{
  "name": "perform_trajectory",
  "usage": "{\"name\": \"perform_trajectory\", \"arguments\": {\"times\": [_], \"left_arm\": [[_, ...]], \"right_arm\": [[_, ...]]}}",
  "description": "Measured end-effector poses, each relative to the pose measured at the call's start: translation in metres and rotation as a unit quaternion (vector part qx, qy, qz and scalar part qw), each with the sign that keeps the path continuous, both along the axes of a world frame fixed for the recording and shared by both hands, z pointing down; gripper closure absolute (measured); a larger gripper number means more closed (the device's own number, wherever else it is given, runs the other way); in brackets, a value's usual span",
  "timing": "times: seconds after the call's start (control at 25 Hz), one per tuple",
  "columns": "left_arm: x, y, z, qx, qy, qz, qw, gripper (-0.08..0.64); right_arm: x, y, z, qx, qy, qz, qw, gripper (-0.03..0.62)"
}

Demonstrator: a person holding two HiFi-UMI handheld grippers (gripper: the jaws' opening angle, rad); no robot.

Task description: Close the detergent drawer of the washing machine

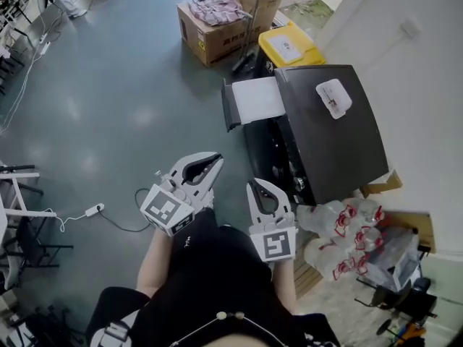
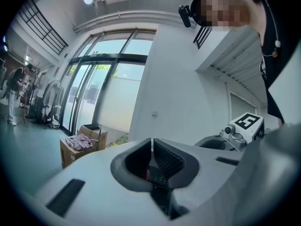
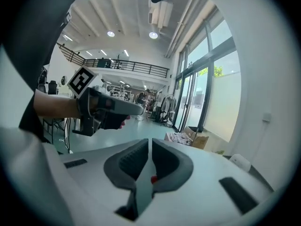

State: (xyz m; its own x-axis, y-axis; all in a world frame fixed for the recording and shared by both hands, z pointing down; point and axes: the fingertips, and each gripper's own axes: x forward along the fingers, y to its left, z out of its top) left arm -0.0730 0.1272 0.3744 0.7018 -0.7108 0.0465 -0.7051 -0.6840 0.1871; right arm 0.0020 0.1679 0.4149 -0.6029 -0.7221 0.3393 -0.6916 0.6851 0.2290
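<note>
Head view: detergent drawer (image 1: 255, 100) jutting from washing machine (image 1: 329, 147), well ahead of left gripper (image 1: 215, 159), jaws together, and right gripper (image 1: 254, 185), seemingly likewise.

the washing machine (image 1: 340, 132) stands on the floor beside a white wall, seen from above, its flat top dark and glossy. the detergent drawer (image 1: 255, 100) is open, pulled well out of the machine's front at one top corner. its tray is white, with a dark panel at the outer end.
</note>
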Motion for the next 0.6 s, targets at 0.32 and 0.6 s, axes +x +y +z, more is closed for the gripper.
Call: {"name": "perform_trajectory", "arguments": {"times": [0.32, 0.6], "left_arm": [[-0.03, -0.067, 0.034, -0.053, 0.035, 0.012, 0.9979, 0.551], [-0.016, -0.139, 0.094, -0.157, 0.077, 0.011, 0.9846, 0.452]], "right_arm": [[-0.023, -0.05, 0.042, -0.056, -0.004, 0.008, 0.998, 0.54], [-0.016, -0.101, 0.096, -0.127, 0.0, -0.009, 0.992, 0.517]]}}
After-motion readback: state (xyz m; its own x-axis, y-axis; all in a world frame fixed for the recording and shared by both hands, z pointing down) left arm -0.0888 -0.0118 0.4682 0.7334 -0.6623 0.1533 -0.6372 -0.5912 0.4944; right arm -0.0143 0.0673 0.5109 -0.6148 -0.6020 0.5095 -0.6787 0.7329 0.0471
